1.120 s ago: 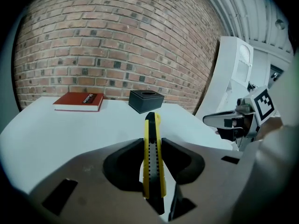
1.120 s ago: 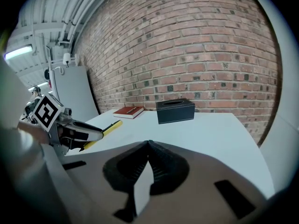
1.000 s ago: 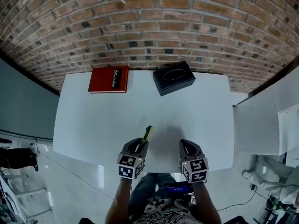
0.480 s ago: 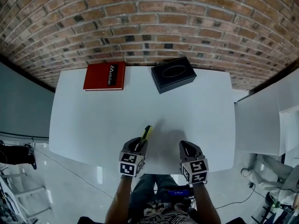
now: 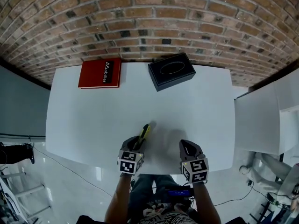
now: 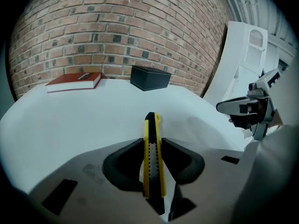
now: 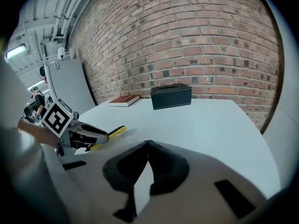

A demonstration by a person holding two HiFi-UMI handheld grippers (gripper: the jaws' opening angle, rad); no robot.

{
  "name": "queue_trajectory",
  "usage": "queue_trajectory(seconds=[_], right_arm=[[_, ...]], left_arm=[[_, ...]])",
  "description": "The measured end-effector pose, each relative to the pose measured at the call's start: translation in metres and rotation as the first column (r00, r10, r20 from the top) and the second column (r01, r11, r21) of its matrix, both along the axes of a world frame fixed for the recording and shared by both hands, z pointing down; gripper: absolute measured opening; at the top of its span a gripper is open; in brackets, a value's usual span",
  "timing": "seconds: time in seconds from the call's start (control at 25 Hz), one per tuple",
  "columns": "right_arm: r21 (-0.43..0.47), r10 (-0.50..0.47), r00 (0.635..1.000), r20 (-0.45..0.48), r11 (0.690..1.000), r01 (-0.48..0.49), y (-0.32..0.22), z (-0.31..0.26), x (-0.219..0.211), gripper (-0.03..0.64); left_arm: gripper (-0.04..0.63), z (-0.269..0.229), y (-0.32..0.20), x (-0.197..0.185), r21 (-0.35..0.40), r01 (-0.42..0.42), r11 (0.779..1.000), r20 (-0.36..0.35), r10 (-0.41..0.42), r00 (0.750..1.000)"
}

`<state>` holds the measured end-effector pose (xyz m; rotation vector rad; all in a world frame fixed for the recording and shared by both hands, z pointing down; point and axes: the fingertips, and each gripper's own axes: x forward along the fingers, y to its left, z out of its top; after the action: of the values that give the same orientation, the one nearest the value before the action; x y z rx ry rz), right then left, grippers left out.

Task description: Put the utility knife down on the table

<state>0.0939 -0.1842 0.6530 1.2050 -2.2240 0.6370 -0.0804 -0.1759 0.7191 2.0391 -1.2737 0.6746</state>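
Note:
A yellow and black utility knife (image 6: 152,153) is clamped between the jaws of my left gripper (image 6: 153,149), its tip pointing out over the white table (image 5: 93,120). In the head view the utility knife (image 5: 143,136) sticks forward from the left gripper (image 5: 135,148) near the table's front edge. The right gripper view shows the knife (image 7: 108,135) held just above the tabletop. My right gripper (image 5: 187,148) hovers to the right at the front edge; its jaws (image 7: 147,146) are shut with nothing between them.
A red book (image 5: 100,73) lies at the table's back left. A black box (image 5: 171,71) stands at the back middle. A brick wall (image 5: 149,17) runs behind the table. A white panel (image 5: 264,120) stands to the right of the table.
The head camera has tilted, so the table and both grippers sit slightly differently in view. Neither gripper has moved much, and the knife stays in the left one.

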Motion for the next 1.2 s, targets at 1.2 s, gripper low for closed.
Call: queue_trajectory(seconds=[1.2], right_arm=[[0.080,-0.005,1.000,0.028,0.997,0.003,-0.015,-0.042,-0.007,0.000]], left_arm=[[0.123,-0.037,-0.015,-0.014,0.085,0.019,0.996,0.088,-0.027,0.996]])
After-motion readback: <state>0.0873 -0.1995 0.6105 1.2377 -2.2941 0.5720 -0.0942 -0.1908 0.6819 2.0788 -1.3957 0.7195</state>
